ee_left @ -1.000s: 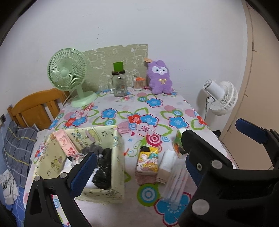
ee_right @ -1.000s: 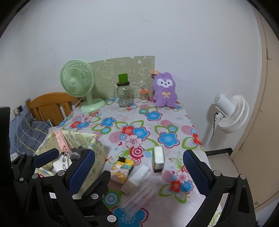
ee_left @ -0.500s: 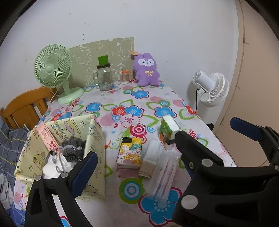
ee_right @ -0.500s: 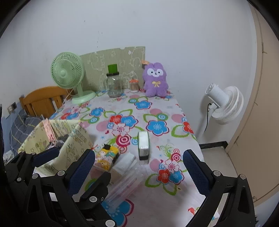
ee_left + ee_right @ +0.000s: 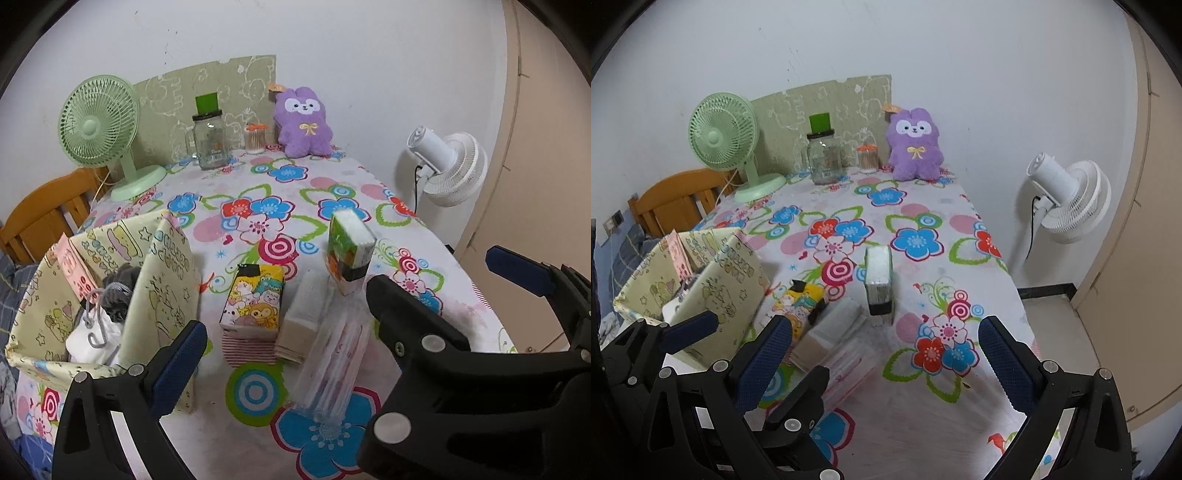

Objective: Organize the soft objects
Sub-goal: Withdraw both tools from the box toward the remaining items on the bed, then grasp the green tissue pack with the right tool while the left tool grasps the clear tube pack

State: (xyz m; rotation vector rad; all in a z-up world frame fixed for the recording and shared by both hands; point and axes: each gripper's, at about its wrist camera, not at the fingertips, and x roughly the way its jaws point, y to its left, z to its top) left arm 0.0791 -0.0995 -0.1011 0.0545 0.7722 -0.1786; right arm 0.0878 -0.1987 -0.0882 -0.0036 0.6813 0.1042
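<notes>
- Left gripper (image 5: 340, 363): jaws spread wide, nothing held, hovering above the near table edge. The clear plastic-wrapped pack (image 5: 334, 354) lies between its fingers in the view, but we see no contact.
- Right gripper (image 5: 884, 363): also spread, empty, hovering over the tablecloth (image 5: 916, 236); its frame crosses the left wrist view.
- Just ahead, four soft packs cluster together: cartoon-print tissue pack (image 5: 255, 297) lying on a striped cloth (image 5: 247, 349), folded white napkin stack (image 5: 301, 317) beside it, clear pack, and green tissue pack (image 5: 349, 251) standing on end behind them.
- To the left, the fabric storage box (image 5: 162, 295) already holds dark and white soft items and a pink packet (image 5: 75, 273); it stands near the cartoon pack, not touching.
- Our read: approach stage, no grasp yet; loose packs still need boxing.
- Next move likely: drop a gripper onto one pack and close across its narrow side. The clear wrap looks slippery, so a mid-body pinch.
- Far edge: purple plush bunny (image 5: 916, 144), glass jar (image 5: 823, 160), green desk fan (image 5: 727, 147), well apart from us.
</notes>
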